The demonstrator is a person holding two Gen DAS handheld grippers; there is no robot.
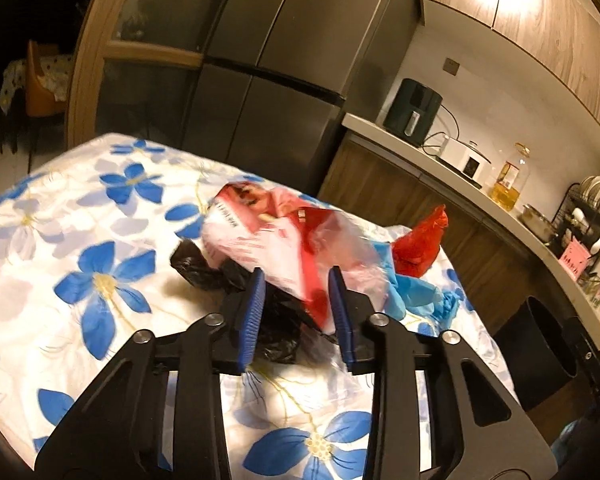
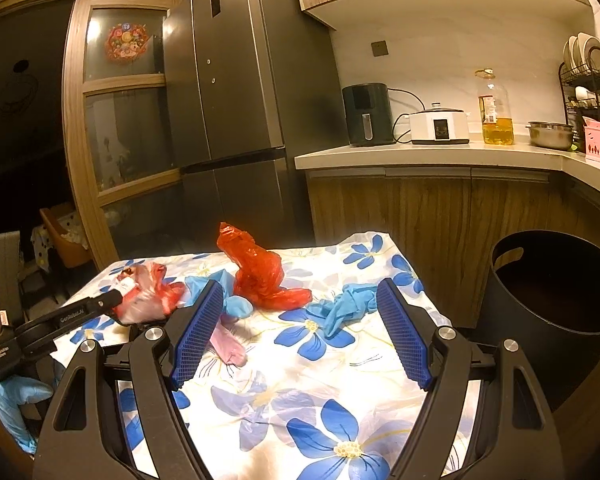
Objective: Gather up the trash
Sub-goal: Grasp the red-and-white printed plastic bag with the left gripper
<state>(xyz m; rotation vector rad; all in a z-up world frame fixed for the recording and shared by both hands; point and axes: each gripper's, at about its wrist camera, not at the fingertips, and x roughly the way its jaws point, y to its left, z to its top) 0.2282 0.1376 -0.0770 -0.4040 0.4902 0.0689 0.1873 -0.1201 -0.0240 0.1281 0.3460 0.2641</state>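
Lying on a table covered with a white cloth printed with blue flowers [image 2: 300, 380], several pieces of trash are seen. A crumpled red-and-white plastic wrapper [image 1: 276, 236] and a crumpled black plastic bag [image 1: 204, 268] sit between the blue-padded jaws of the left gripper [image 1: 296, 312], near the table's left edge; the jaws are narrowed around them, but firm contact cannot be told. The right gripper [image 2: 300, 332] is held wide apart over the cloth, nothing pressed. A crumpled red plastic bag [image 2: 260, 276] stands near the far edge, blue disposable gloves [image 2: 344, 308] beside it. A round black bin [image 2: 556, 288] stands off the table's right edge.
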